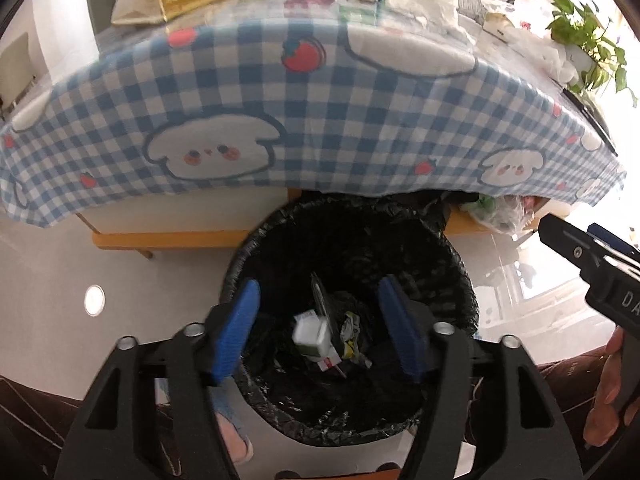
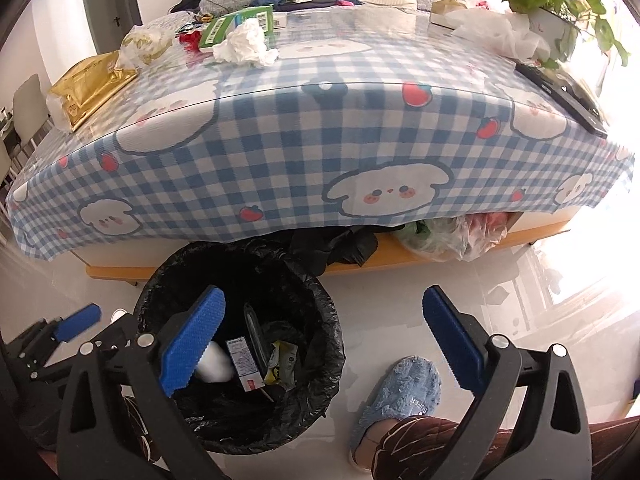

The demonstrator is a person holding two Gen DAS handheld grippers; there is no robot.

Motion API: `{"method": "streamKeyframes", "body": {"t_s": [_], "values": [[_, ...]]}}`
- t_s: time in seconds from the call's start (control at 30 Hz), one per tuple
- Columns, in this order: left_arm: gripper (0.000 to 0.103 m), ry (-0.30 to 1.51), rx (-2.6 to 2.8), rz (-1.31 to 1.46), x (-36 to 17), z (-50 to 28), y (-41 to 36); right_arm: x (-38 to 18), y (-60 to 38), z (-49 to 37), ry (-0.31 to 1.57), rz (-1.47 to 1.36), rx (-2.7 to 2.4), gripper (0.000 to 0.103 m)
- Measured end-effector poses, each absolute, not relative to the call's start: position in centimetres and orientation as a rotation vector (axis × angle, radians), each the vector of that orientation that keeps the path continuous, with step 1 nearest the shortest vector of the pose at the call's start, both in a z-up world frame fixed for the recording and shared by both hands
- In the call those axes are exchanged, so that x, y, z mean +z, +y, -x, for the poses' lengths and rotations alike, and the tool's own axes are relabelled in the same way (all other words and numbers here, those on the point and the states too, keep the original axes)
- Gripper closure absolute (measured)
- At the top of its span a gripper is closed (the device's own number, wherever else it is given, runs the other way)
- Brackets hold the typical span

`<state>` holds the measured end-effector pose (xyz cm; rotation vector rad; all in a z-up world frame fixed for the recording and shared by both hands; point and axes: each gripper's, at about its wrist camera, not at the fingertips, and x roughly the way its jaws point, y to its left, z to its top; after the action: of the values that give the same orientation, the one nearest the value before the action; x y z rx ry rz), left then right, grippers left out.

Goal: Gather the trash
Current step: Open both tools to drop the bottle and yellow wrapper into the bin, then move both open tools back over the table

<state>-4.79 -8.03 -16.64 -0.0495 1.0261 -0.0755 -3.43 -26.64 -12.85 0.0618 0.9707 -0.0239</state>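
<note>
Left gripper (image 1: 320, 326) directly above trash bin (image 1: 256, 248), jaws apart, nothing between pads. Right gripper (image 2: 324, 336) at bin's right rim, jaws spread wide, empty. Inside bin: white carton (image 1: 310, 332), yellow wrapper (image 1: 352, 336), black liner. Blue slipper (image 2: 400, 396) on floor right of bin. Beyond bin: checkered tablecloth (image 2: 280, 136); on it crumpled tissue (image 2: 244, 44), green box (image 2: 236, 24), gold bag (image 2: 92, 84), potted plant (image 2: 556, 4).

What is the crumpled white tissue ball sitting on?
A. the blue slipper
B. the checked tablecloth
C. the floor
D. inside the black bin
B: the crumpled white tissue ball rests on top of the checked tablecloth, beside a green box.
</note>
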Motion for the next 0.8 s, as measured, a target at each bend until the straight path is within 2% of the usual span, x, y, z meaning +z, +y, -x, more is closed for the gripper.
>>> {"method": "streamKeyframes", "body": {"t_s": [0.07, 0.13, 0.2, 0.33, 0.8], "values": [[0.031, 1.015, -0.071, 0.049, -16.2, 4.9, -7.8, -12.5, -26.5, 3.4, 0.964, -0.06, -0.019, 0.008], [0.02, 0.998, -0.069, 0.059, -15.7, 5.1, -7.4, -12.1, -26.3, 3.5, 0.954, -0.063, -0.012, 0.008], [0.018, 0.989, -0.053, 0.065, -15.4, 5.2, -6.9, -11.7, -26.1, 3.5, 0.945, -0.064, -0.004, 0.008], [0.008, 0.957, -0.041, 0.077, -14.0, 5.6, -6.1, -10.5, -25.7, 3.8, 0.919, -0.057, 0.016, 0.008], [0.006, 0.93, 0.025, 0.107, -10.4, 5.8, -3.3, -6.3, -24.8, 4.7, 0.837, -0.062, 0.06, 0.008]]}}
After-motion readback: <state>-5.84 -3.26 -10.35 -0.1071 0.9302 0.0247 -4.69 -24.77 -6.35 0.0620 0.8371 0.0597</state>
